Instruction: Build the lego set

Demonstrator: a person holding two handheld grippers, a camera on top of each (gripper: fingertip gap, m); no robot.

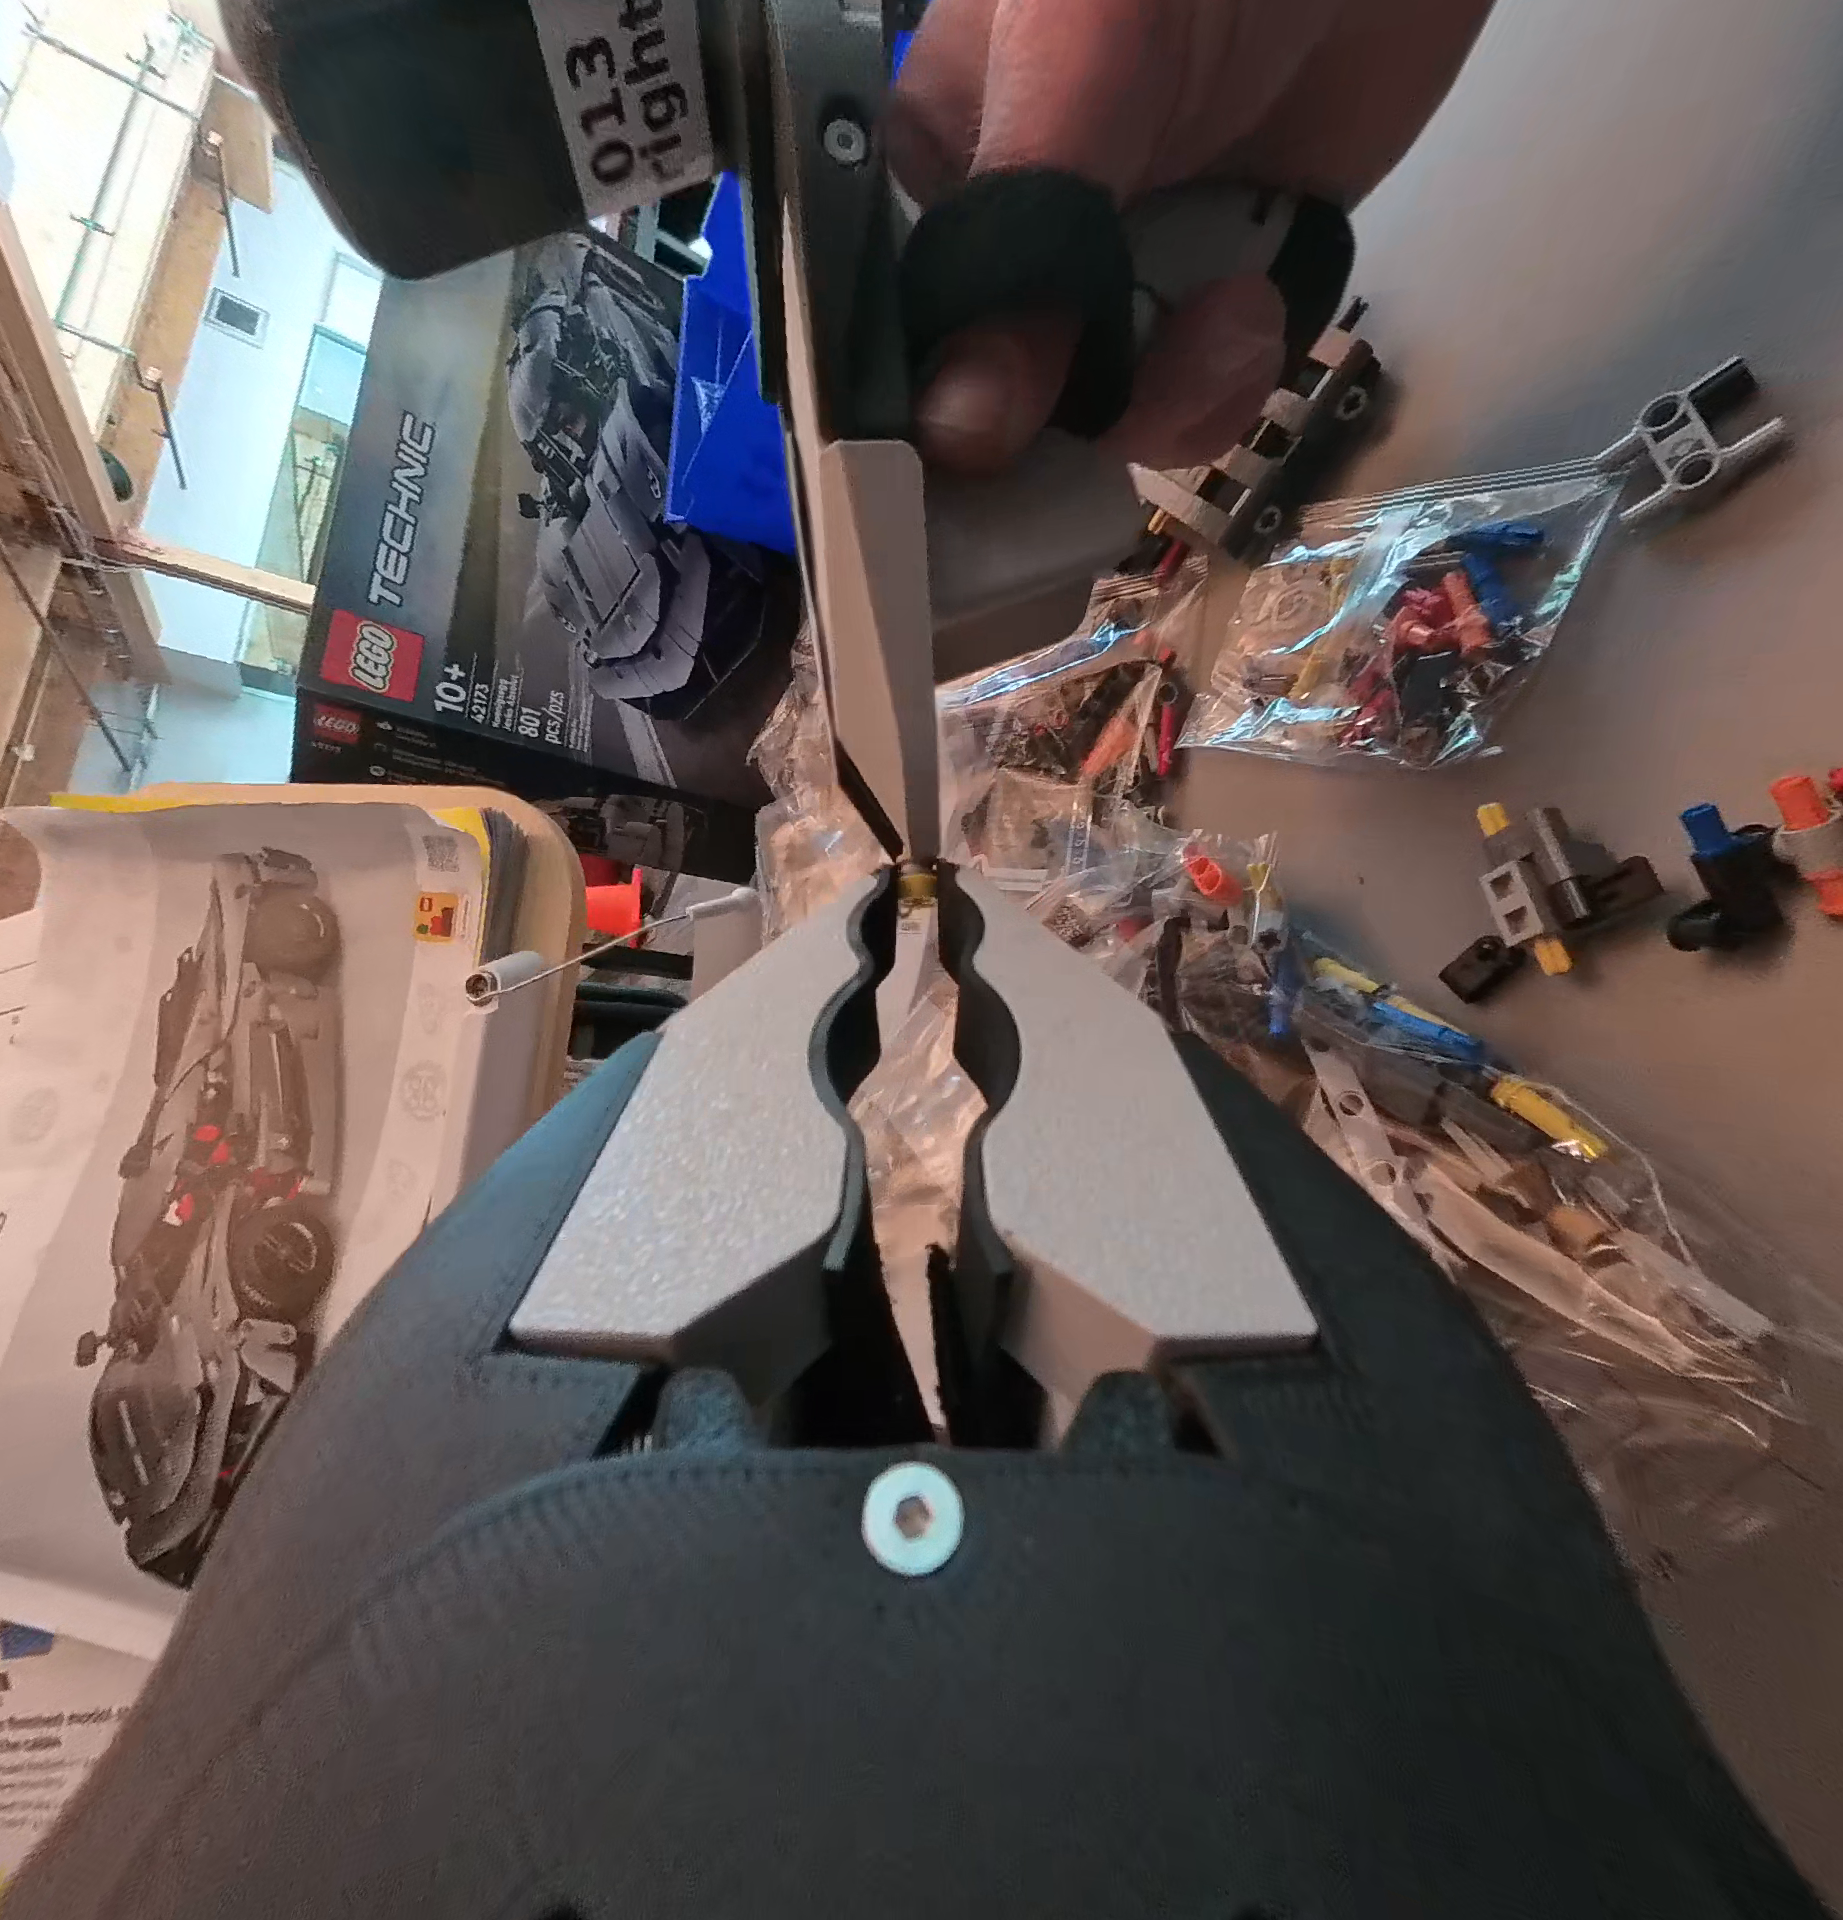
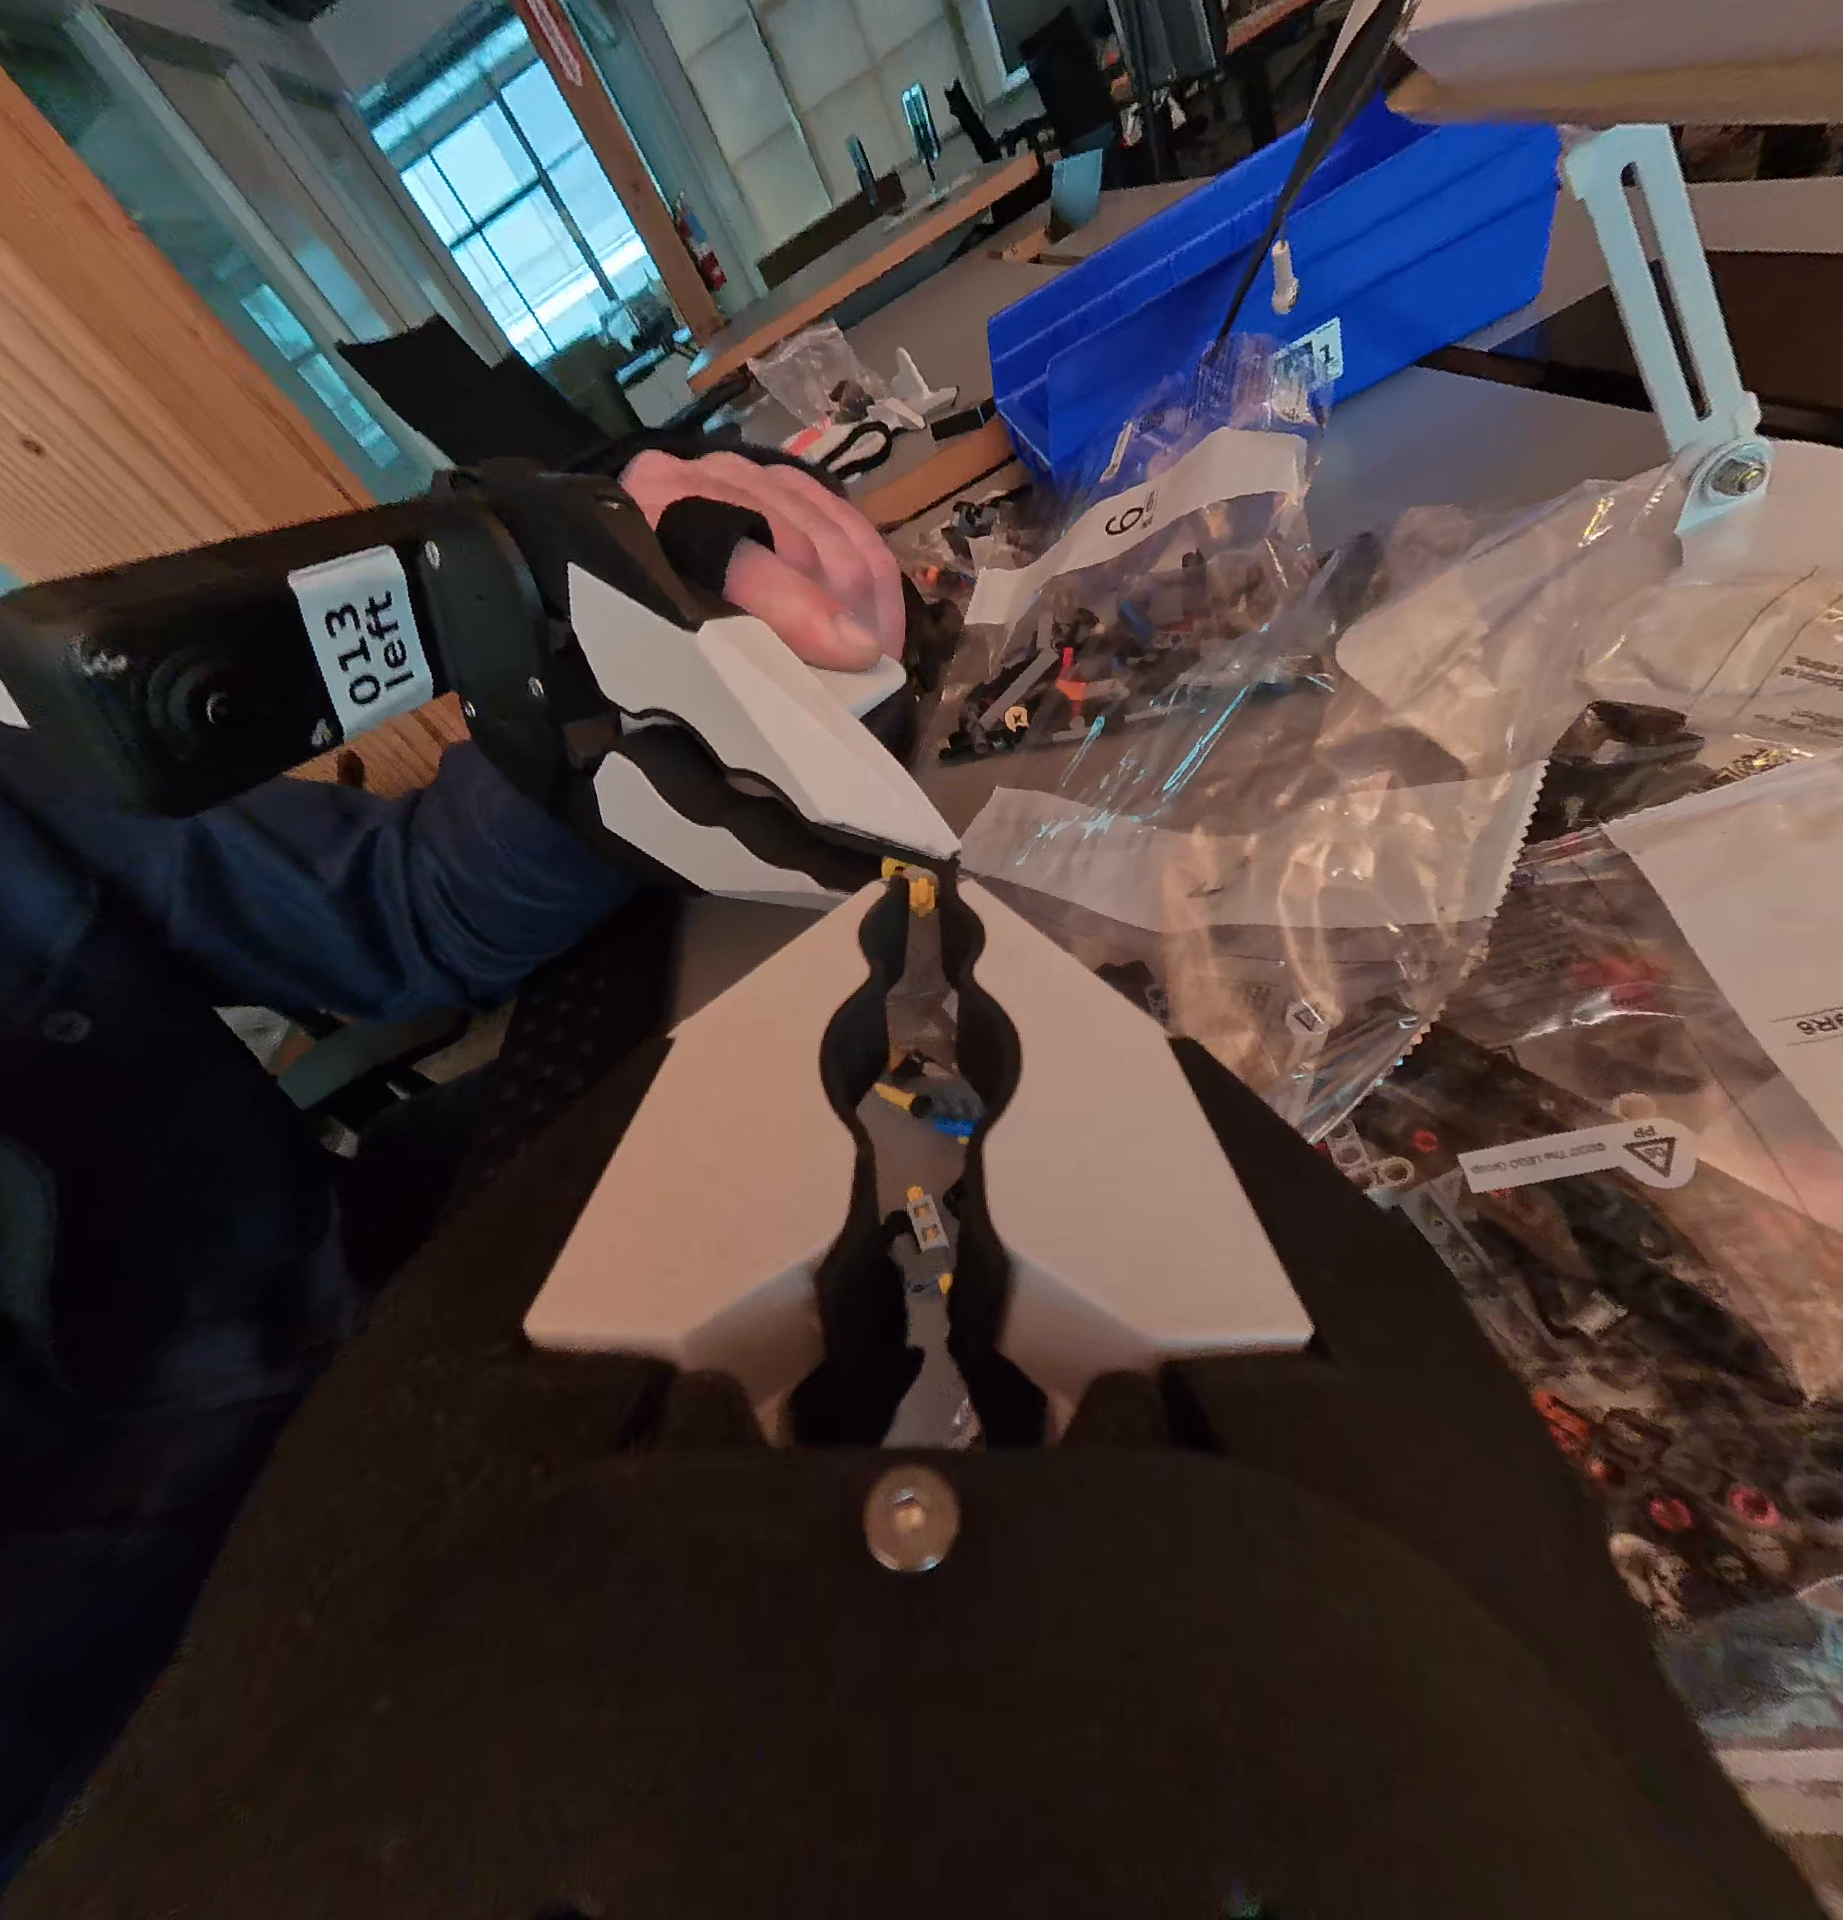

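left tool (image 1: 915,881): pinching tiny yellow piece (image 1: 917,885) | right tool (image 2: 922,883): pinching same piece, tips meeting | bags (image 1: 1395,644) on tabletop (image 1: 1623,260)

A small yellow lego pin (image 1: 917,886) sits pinched between both claws' tips, above the table.

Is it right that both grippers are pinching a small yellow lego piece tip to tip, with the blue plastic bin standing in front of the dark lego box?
Not quite. The left gripper and right gripper do meet tip to tip on the small yellow lego piece, but the blue plastic bin stands behind the dark lego box, not in front of it. The left wrist view shows this.
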